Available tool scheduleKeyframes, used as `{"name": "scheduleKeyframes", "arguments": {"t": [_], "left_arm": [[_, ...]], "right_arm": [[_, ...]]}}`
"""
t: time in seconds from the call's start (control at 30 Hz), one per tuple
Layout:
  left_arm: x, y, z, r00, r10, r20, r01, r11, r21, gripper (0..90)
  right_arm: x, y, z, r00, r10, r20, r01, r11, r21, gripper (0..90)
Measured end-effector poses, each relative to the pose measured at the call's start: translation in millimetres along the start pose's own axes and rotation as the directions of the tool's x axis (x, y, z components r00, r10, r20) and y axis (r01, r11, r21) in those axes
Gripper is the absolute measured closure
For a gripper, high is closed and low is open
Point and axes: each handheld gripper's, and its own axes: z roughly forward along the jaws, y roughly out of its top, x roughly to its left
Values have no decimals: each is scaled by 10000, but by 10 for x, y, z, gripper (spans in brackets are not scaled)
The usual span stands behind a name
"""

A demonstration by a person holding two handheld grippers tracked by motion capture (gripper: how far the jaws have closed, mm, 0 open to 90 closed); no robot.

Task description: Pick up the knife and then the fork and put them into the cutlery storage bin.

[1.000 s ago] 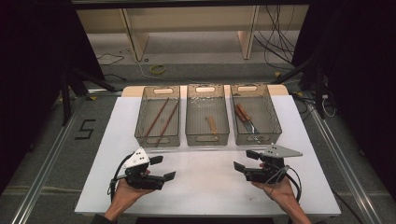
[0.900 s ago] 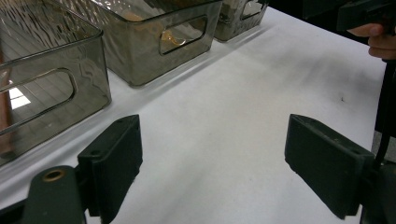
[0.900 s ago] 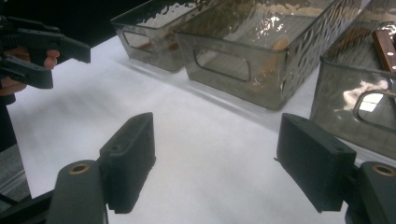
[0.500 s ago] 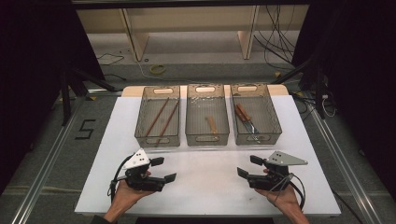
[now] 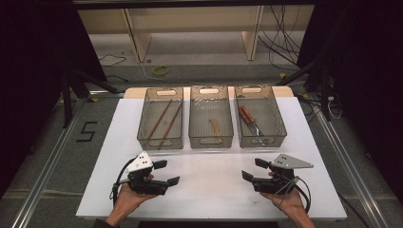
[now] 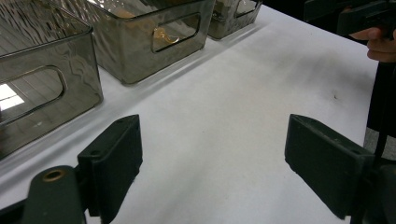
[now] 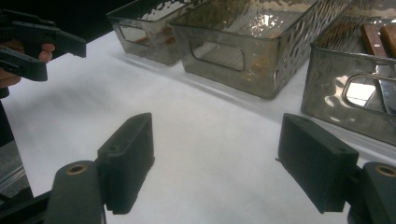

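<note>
Idle stance: left gripper at 7 o'clock, right gripper at 5 o'clock, both released and empty. Judged next move: reach toward the bins at 12 o'clock.

Three smoky clear bins stand in a row on one white counter: the left bin, middle bin, and right bin. Two brown sticks lie in the left one, one small wooden piece in the middle, two wood-handled tools in the right. Two claws: left claw, right claw.
</note>
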Motion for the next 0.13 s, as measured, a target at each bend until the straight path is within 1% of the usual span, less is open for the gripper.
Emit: {"name": "scheduleKeyframes", "arguments": {"t": [0.13], "left_arm": [[3,2,5,10000,-5,8,5,10000,9,185]], "right_arm": [[-9,0,2,10000,48,-57,-48,10000,6,270]]}}
